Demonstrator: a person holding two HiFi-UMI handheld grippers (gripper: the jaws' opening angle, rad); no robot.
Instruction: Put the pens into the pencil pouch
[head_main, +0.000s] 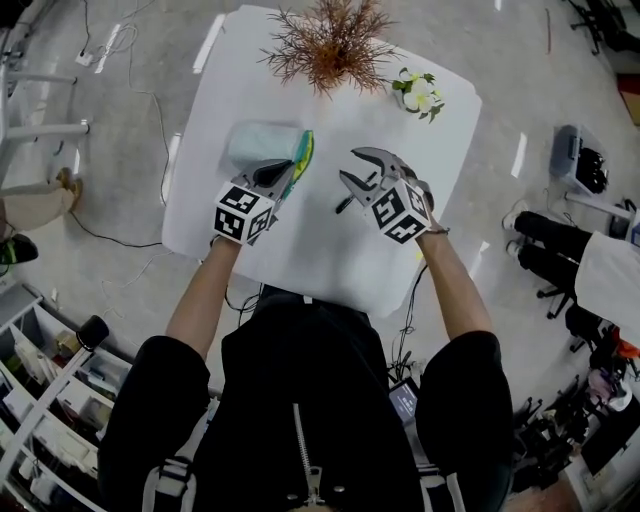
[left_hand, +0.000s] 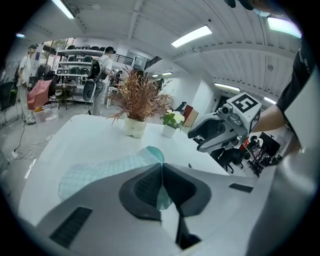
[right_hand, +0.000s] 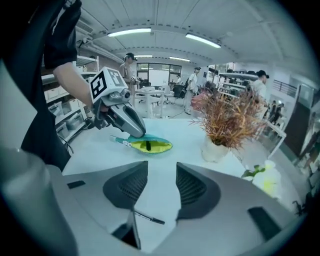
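A teal mesh pencil pouch (head_main: 258, 145) lies on the white table (head_main: 330, 260), its mouth held open to show the yellow-green lining (right_hand: 157, 146). A dark pen (right_hand: 148, 145) sits inside the mouth. My left gripper (head_main: 283, 178) is shut on the pouch's edge (left_hand: 161, 197) and lifts it. My right gripper (head_main: 358, 168) hovers open to the right of the pouch, with nothing between its jaws. Under it a thin black pen (head_main: 344, 205) lies on the table (right_hand: 149, 218).
A pot of dried brown branches (head_main: 330, 45) stands at the table's far edge, with a small white flower pot (head_main: 420, 92) to its right. People and shelves fill the room behind. A seated person's legs (head_main: 545, 250) are right of the table.
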